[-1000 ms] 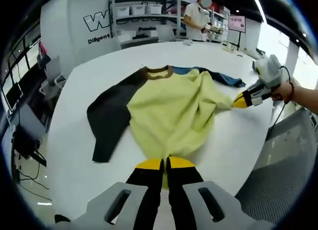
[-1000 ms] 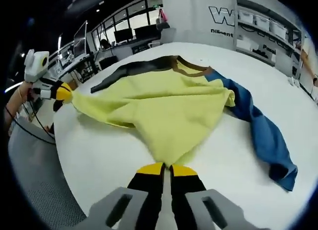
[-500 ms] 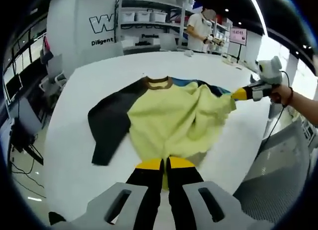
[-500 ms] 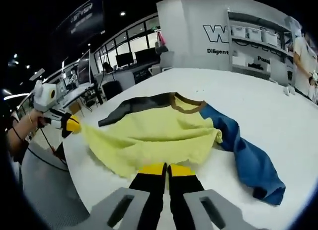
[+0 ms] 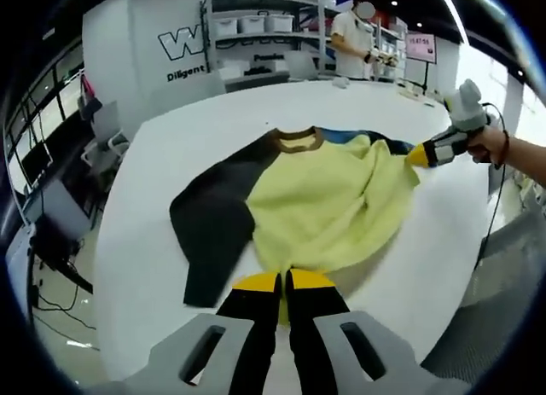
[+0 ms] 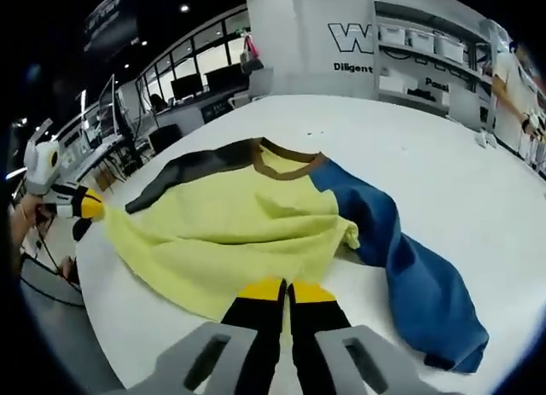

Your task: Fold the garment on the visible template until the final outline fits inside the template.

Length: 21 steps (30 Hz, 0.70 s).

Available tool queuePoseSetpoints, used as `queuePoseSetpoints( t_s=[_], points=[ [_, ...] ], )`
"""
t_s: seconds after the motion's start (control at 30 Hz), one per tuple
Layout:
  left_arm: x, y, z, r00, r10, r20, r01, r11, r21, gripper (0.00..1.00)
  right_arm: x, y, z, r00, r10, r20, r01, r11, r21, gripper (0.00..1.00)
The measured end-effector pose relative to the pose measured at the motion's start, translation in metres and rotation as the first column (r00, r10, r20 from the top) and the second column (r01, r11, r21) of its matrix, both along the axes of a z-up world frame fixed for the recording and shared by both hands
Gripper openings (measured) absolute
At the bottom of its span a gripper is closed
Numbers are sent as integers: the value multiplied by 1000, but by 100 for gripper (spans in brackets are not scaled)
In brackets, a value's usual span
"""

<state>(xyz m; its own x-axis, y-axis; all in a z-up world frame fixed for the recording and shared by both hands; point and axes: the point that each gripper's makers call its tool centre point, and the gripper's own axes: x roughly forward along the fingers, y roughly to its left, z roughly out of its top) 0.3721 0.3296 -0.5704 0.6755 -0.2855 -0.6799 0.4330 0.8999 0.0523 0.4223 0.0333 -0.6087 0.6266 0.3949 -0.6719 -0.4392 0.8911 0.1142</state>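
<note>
Left gripper (image 5: 284,280) and right gripper (image 6: 286,290) both closed on yellow hem of garment (image 5: 328,203), held low and apart. Spread over white table (image 5: 145,199), 2 sleeves lying outward.

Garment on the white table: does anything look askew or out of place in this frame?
The garment lies unevenly. Its yellow body is bunched toward the blue sleeve, with a raised fold near that shoulder. The dark sleeve lies flat and angled outward. Both the left gripper and right gripper are pinching the yellow hem. I cannot make out a template outline.
</note>
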Motion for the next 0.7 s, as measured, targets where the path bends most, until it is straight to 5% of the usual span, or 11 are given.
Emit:
queuePoseSetpoints(
  t_s=[0.27,0.37,0.47,0.7],
  points=[
    [13,8,-15,999,49,-18,-48,998,40,8,2,-8,-14,998,-50,-37,50,999,1,0],
    [12,13,-17,999,49,-12,-49,997,52,10,-1,-11,-10,996,-76,-41,78,996,36,12],
    [8,17,-18,999,38,-14,-37,998,48,20,-8,-10,-3,995,-87,-53,92,991,94,26],
    [-7,18,-26,999,-25,-31,27,999,42,40,-30,-5,-2,993,-83,-86,96,983,155,33]
  ],
)
